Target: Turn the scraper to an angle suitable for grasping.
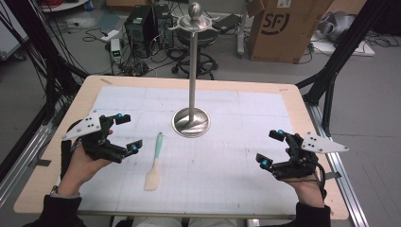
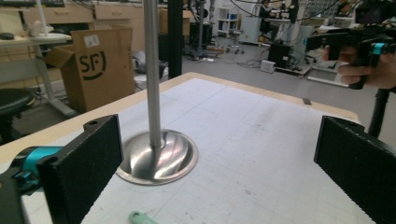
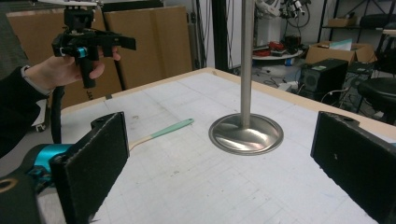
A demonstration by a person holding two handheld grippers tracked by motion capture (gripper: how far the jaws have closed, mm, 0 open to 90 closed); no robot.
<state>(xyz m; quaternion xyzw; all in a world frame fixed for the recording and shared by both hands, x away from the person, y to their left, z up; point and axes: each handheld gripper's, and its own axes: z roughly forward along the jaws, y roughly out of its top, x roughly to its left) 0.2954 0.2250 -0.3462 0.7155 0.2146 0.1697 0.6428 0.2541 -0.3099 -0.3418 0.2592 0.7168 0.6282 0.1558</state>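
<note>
The left gripper [image 1: 126, 134] is hovering with its jaws spread wide, and nothing is sitting between them. In the left gripper view its two black pads are standing far apart at the bottom corners. The right gripper [image 1: 273, 149] is doing the same: its jaws are wide apart and are holding nothing. A hand [image 1: 78, 165] is gripping the left one and another hand [image 1: 307, 187] is gripping the right one, both above the near part of the worktop [image 1: 45, 161].

Just beside the left jaws, toward the middle, a spatula [image 1: 155, 163] with a mint green handle and a pale blade is lying flat on the white gridded mat [image 1: 222, 156]. It is apart from the jaws, not touching them. In the right gripper view the spatula [image 3: 161, 130] is lying ahead and to the left of the jaws.

Farther ahead of both pairs of jaws, between them, a metal stand [image 1: 191, 120] is standing upright on its round shiny base, with hooks and a ball at the top.

Beyond the worktop, a cardboard box [image 1: 283, 28] and a black stool [image 1: 198, 42] are resting on the floor.
</note>
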